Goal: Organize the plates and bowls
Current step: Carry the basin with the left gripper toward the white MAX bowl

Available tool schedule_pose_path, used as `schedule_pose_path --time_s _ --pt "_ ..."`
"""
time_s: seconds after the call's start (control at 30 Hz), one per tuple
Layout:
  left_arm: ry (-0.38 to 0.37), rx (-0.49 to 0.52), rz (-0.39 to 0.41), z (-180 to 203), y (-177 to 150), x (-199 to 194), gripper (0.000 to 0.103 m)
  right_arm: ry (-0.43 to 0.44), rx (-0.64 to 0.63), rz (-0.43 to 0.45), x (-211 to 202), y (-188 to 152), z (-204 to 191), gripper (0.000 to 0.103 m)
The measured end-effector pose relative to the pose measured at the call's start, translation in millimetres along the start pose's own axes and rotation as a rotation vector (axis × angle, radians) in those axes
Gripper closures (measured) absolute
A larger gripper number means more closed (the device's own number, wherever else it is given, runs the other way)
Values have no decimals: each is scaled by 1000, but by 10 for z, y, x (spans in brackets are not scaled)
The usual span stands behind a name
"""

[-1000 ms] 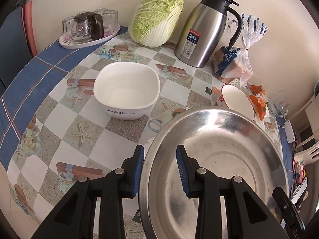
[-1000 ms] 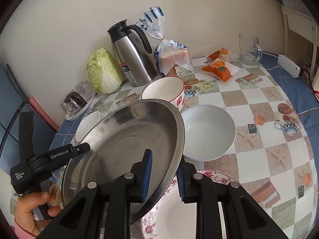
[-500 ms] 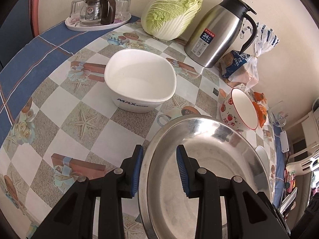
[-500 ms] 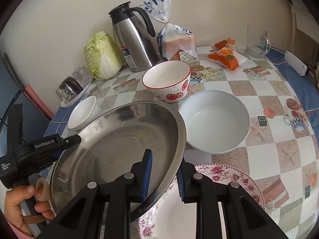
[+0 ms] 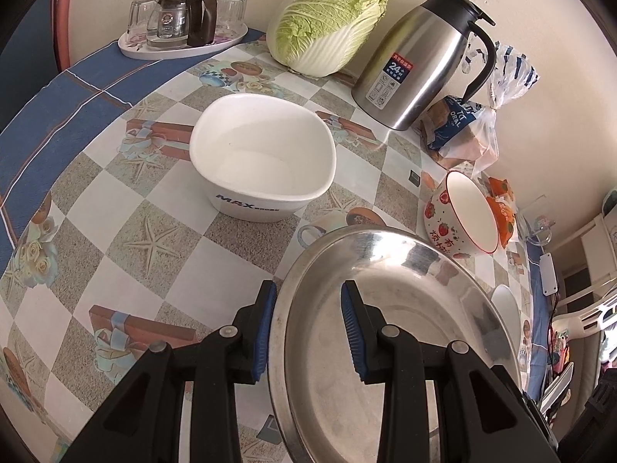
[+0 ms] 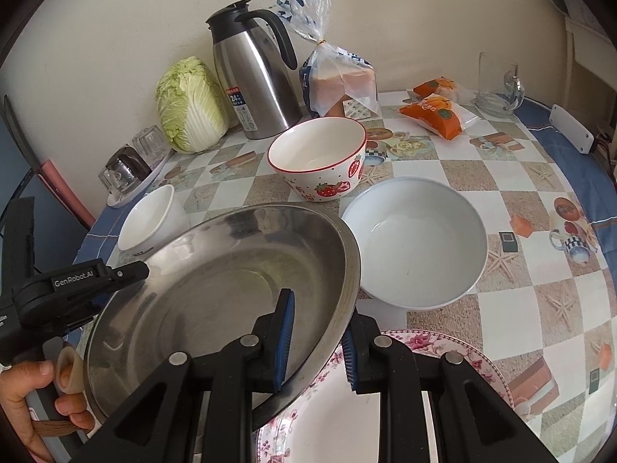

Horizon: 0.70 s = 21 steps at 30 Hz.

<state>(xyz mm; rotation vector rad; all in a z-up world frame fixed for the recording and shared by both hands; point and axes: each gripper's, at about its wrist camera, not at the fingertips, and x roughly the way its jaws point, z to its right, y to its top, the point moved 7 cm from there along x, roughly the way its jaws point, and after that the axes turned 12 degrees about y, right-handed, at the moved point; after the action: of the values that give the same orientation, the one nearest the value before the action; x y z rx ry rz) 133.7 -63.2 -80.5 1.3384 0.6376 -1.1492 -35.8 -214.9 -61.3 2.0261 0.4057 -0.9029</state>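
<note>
Your open lane: bare surface left of the steel pan. Ahead, square white bowl blocks; right side crowded by strawberry bowl, round white bowl, floral plate.

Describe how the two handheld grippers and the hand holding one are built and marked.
Both the left gripper and the right gripper have black angular linkages with silver rivets and ribbed blue pads. The left one's body reads "GenRobot.AI" in white. A bare hand shows; no sleeve visible.

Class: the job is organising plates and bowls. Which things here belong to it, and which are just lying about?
Belong: steel plate, floral plate, strawberry bowl, round white bowl, square white bowl.

Lying about: cabbage, thermos jug, bread bag, orange snack packs, glass mug.
</note>
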Motion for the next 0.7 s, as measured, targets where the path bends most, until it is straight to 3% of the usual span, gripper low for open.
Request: schedule_pose_path --time_s 0.33,0.7 --pt "21 48 18 53 16 36 68 -5 -1 3 53 29 31 78" --pt "63 77 -19 23 -29 137 68 -12 18 -44 193 -59 93 78"
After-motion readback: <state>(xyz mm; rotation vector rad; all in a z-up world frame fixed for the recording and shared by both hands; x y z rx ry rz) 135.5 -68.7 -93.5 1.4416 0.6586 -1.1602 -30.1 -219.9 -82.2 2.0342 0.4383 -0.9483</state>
